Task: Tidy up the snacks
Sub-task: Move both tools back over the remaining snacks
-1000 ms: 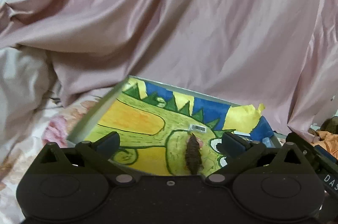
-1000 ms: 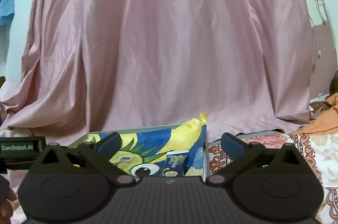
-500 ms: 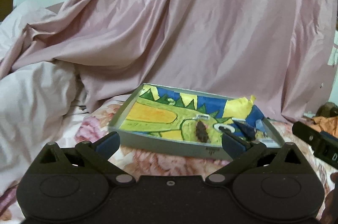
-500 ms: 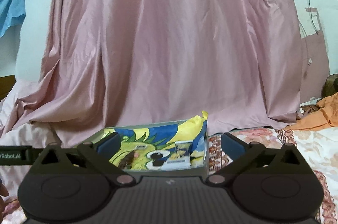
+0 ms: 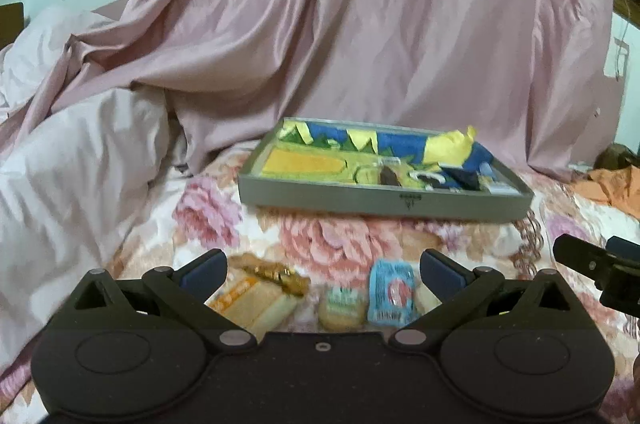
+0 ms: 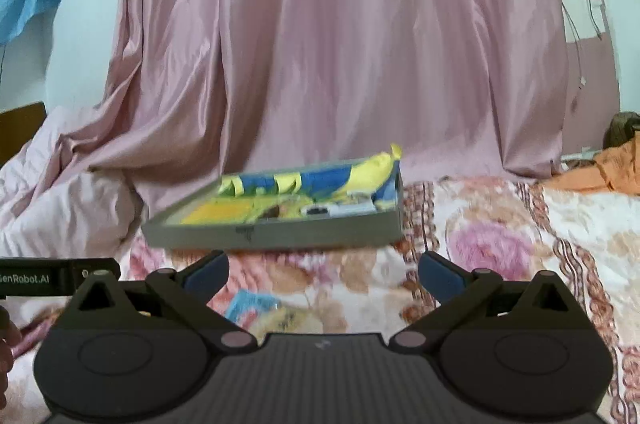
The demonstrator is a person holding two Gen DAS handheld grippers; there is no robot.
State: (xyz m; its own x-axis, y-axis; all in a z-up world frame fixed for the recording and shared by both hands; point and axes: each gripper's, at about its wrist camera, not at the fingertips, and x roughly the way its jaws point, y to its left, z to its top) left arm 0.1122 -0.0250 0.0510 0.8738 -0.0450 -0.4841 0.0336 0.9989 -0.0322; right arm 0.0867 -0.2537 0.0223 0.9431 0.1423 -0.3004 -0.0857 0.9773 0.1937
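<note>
A grey shallow tray (image 5: pixel 360 197) lined with a yellow, green and blue drawing lies on the flowered bedspread; it holds a dark brown snack (image 5: pixel 388 175) and small packets at its right end. The same tray (image 6: pixel 320 234) shows in the right wrist view. Nearer to me, between the fingers of my open left gripper (image 5: pixel 324 270), lie an orange-and-cream packet (image 5: pixel 256 298), a gold wrapper (image 5: pixel 276 272), a round biscuit pack (image 5: pixel 342 308) and a light blue packet (image 5: pixel 392 294). My right gripper (image 6: pixel 322 272) is open and empty, above a blue packet (image 6: pixel 250 304).
A pink satin sheet (image 5: pixel 360 23) hangs behind the tray, and a pale quilt (image 5: pixel 60 183) is bunched at the left. Orange cloth (image 6: pixel 600 171) lies at the far right. The other gripper's body (image 5: pixel 600 268) pokes in from the right. A hand (image 6: pixel 6 352) shows at the left edge.
Both grippers have drawn back from the tray, which now looks smaller and farther. The loose snacks on the bedspread have come into view under the fingers.
</note>
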